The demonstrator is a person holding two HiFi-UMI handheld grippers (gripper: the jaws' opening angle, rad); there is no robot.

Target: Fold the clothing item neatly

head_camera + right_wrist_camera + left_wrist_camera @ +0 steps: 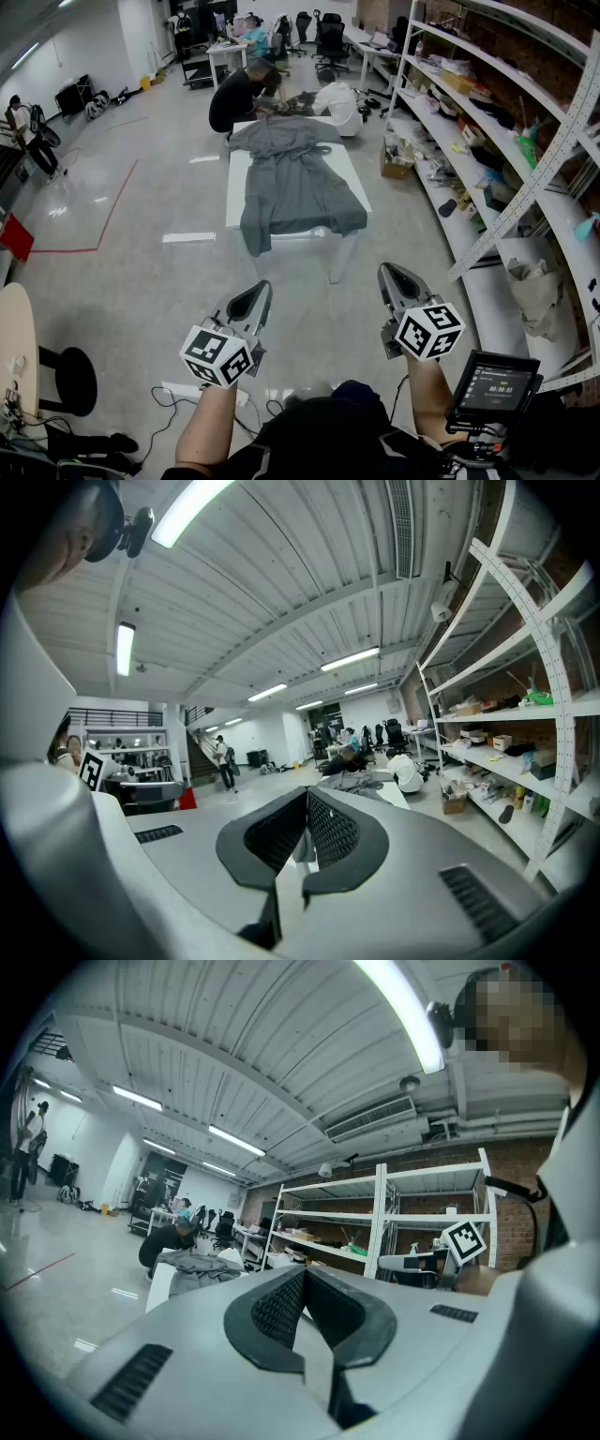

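short of the table [236, 183] w/ grey garment [295, 183], left gripper [262, 289] & right gripper [386, 273] closed, empty.

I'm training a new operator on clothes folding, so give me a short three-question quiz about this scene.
1. True or false: the left gripper holds the grey garment.
2. Where does the garment lie? A, on the floor; B, spread on the white table; C, on a shelf.
3. How do the jaws of the right gripper stand?

Key: 1 false, it is shut on nothing, well short of the table. 2 B. 3 shut, with nothing between them.
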